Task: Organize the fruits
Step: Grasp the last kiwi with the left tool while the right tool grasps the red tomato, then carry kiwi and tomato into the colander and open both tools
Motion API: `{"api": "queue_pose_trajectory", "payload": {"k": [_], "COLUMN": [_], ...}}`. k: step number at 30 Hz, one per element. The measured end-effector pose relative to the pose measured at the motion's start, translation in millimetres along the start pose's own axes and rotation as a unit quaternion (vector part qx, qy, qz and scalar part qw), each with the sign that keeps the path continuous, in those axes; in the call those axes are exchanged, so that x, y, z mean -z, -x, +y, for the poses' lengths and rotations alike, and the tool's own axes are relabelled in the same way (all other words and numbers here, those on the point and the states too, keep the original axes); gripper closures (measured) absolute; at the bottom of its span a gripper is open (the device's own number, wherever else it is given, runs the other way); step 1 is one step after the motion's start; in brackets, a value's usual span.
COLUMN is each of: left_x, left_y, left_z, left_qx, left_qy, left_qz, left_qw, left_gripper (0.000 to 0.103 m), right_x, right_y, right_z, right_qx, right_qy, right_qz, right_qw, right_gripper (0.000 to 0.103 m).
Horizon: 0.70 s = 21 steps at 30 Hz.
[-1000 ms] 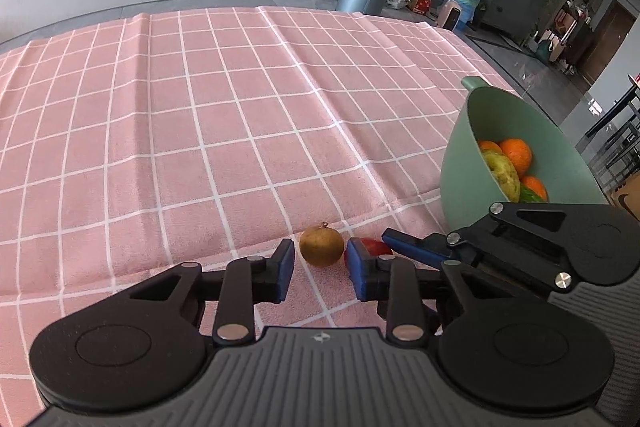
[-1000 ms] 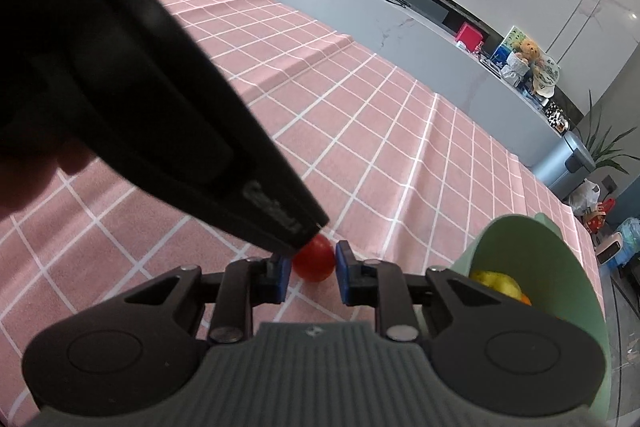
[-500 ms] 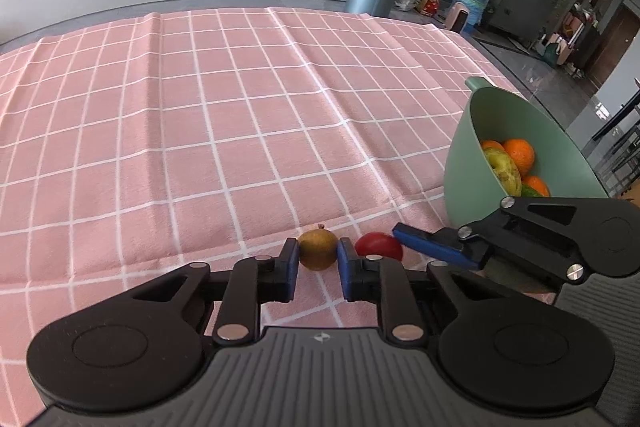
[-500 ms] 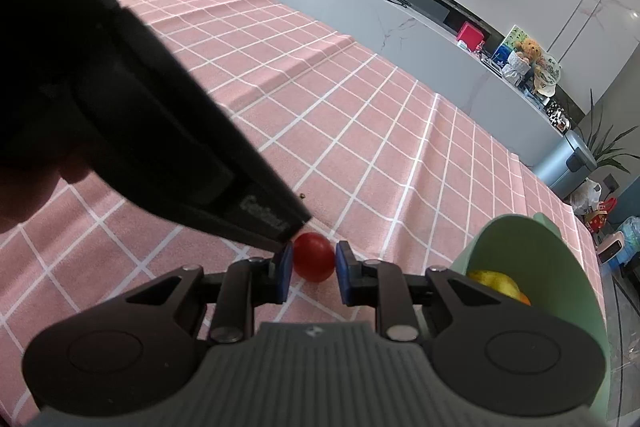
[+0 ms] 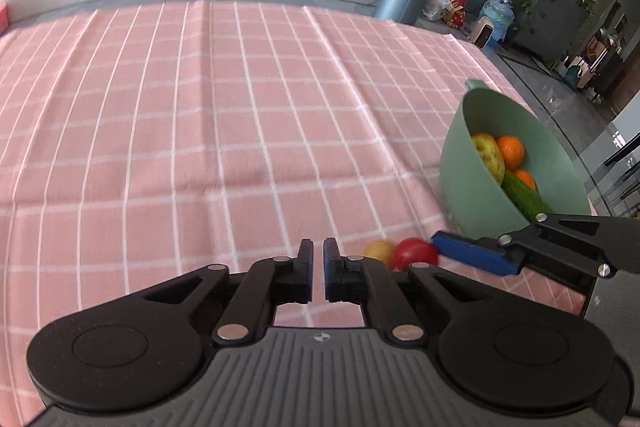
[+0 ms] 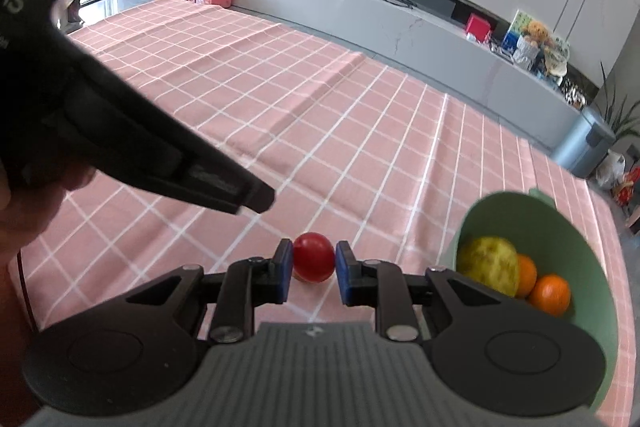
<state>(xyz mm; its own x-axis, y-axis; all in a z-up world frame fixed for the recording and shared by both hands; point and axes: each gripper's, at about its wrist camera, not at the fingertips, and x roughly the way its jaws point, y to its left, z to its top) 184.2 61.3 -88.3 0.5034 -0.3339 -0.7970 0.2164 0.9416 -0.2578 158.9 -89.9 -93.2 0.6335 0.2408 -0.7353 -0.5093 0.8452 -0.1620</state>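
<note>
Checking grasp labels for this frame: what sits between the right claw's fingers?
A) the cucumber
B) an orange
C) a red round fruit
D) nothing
C: in the right wrist view the red round fruit sits between the blue pads of the right claw, above the pink cloth; the oranges and the cucumber lie in the green bowl.

Red tomato (image 6: 314,257) on pink cloth, small yellow fruit (image 5: 378,250) touching it at 9 o'clock, green bowl (image 5: 460,163) of oranges, pear, cucumber at 2 o'clock
</note>
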Motion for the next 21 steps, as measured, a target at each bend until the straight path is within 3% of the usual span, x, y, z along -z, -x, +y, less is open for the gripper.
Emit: {"api": "queue_pose_trajectory", "payload": {"k": [3, 6, 10, 15, 21], "left_x": [6, 8, 11, 11, 6], "left_y": [2, 2, -3, -18, -36], "left_z": [6, 2, -15, -31, -30], "left_qx": [-0.004, -0.002, 0.001, 0.006, -0.025], "left_qy": [0.009, 0.006, -0.038, -0.057, -0.056], "left_qz": [-0.002, -0.008, -0.005, -0.012, -0.023], "left_qw": [0.9999, 1.0000, 0.9993, 0.9983, 0.9978], "left_gripper": [0.094, 0.079, 0.070, 0.064, 0.064], "right_x": [12, 21, 32, 39, 39], "right_y": [0, -4, -8, -11, -14], "right_z": [-7, -19, -29, -35, -39], "right_qx": [-0.001, 0.000, -0.006, 0.002, -0.002], "right_qy": [-0.041, -0.102, -0.153, -0.166, -0.169], "right_qz": [0.014, 0.029, 0.039, 0.045, 0.043], "right_qw": [0.999, 0.994, 0.987, 0.985, 0.985], "right_gripper": [0.085, 0.085, 0.085, 0.084, 0.083]}}
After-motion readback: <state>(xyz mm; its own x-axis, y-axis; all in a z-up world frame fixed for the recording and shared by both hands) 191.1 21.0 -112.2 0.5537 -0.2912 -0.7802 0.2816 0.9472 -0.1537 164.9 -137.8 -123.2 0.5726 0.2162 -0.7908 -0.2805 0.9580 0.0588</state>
